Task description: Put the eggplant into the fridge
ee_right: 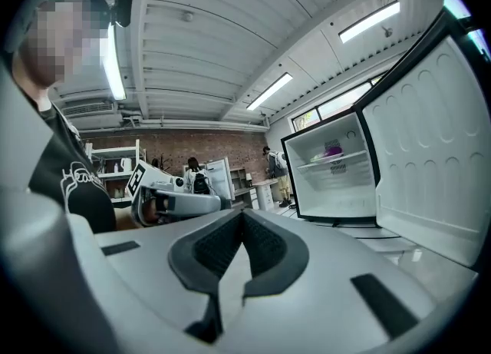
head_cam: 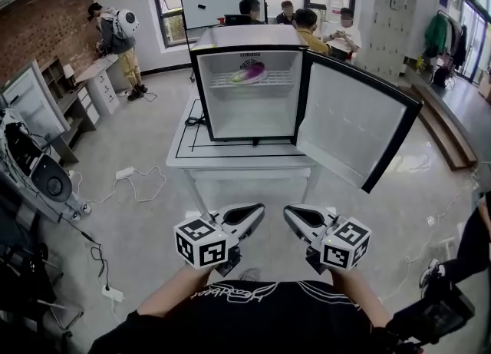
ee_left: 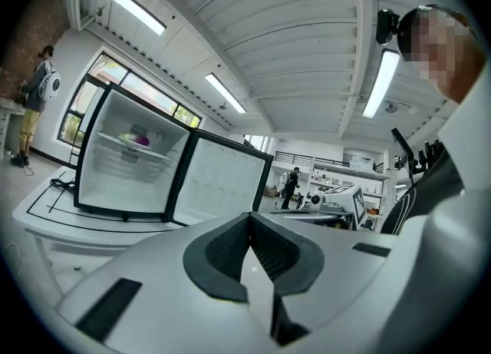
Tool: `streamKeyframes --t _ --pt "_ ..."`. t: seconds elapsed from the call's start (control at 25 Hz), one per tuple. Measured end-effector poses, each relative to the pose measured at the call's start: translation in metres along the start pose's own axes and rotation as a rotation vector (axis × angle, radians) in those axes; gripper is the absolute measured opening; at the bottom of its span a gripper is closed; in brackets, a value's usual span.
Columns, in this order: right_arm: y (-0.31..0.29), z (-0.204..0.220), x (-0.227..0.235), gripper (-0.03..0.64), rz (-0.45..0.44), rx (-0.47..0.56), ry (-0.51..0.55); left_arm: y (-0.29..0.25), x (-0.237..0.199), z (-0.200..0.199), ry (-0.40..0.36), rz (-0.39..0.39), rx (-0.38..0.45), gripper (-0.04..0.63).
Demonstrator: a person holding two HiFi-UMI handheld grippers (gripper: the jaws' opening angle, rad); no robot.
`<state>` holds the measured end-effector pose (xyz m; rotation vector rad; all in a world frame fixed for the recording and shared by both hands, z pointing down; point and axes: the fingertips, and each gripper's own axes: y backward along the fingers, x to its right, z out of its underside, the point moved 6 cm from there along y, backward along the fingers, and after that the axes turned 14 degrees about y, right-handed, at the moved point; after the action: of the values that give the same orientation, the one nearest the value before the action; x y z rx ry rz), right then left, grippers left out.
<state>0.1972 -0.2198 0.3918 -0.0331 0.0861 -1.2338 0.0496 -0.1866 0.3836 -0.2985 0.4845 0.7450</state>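
Observation:
The purple eggplant [head_cam: 251,74] lies on the wire shelf inside the small white fridge [head_cam: 245,38], which stands on a white table [head_cam: 230,162]. The fridge door [head_cam: 349,120] hangs wide open to the right. Both grippers are held close to the person's body, well short of the table. The left gripper [head_cam: 258,209] and the right gripper [head_cam: 288,213] point at each other, each shut and empty. From the left gripper view the eggplant [ee_left: 140,140] shows far off beyond the shut jaws of that gripper [ee_left: 248,219]. The right gripper [ee_right: 242,214] also sees the eggplant [ee_right: 334,149].
Several people sit behind the fridge, and one stands at a desk [head_cam: 98,70] at the back left. Cables and a power strip [head_cam: 125,173] lie on the floor left of the table. Equipment [head_cam: 34,168] crowds the left side. The open door juts past the table's right edge.

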Motion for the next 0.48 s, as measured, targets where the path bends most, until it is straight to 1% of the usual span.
streamKeyframes --t 0.12,0.36,0.48 --pt "0.012 -0.004 -0.015 0.006 -0.011 0.013 0.006 0.011 0.018 0.007 0.002 0.002 0.013 0.009" --pt "0.025 -0.007 -0.033 0.006 -0.013 0.029 0.031 0.022 0.041 0.016 -0.051 -0.003 0.026 0.008" --pt "0.029 -0.007 -0.037 0.006 -0.016 0.032 0.028 0.025 0.047 0.018 -0.063 -0.005 0.03 0.008"
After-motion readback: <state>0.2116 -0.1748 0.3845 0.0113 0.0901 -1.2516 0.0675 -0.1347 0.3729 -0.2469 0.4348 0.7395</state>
